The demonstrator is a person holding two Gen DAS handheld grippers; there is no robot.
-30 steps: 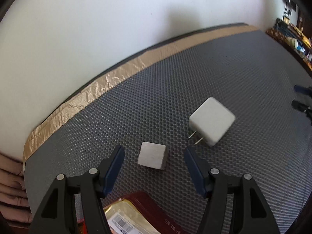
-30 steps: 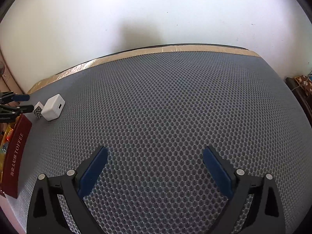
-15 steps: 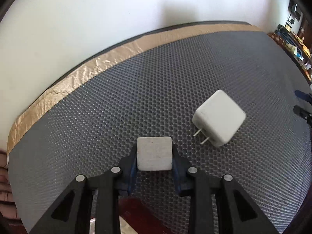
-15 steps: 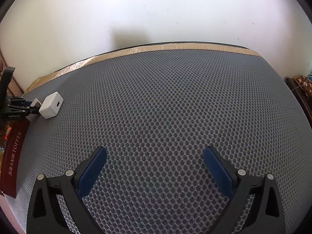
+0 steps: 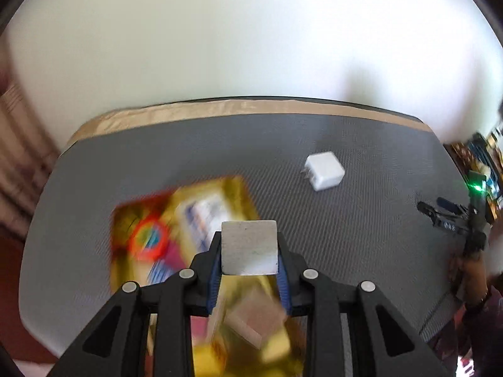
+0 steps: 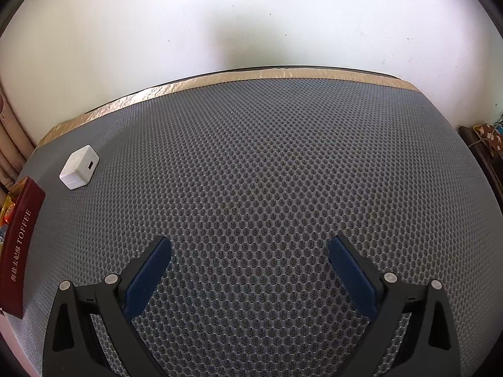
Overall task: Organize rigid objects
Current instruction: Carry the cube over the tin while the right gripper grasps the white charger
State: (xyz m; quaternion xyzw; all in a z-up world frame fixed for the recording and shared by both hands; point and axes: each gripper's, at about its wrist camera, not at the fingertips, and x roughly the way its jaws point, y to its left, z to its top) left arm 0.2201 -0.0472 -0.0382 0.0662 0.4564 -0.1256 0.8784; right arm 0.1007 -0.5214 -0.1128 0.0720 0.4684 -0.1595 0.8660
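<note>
My left gripper (image 5: 249, 256) is shut on a small white cube (image 5: 249, 247) and holds it in the air above a gold and red toffee box (image 5: 185, 220), which looks blurred. A white plug charger (image 5: 323, 171) lies on the grey mesh mat beyond, to the right. In the right wrist view the charger (image 6: 79, 167) lies at the far left, beside the toffee box (image 6: 19, 245) at the mat's left edge. My right gripper (image 6: 250, 276) is open and empty, low over bare mat.
The grey honeycomb mat (image 6: 267, 172) has a gold tape strip (image 6: 251, 75) along its far edge against a white wall. The other hand-held gripper (image 5: 452, 216) shows at the right edge of the left wrist view. Furniture stands at the far right (image 6: 484, 144).
My left gripper closed on the cube, lifted it off the mat and drew back over the toffee box. The charger stayed put. The right gripper stayed open and barely moved.
</note>
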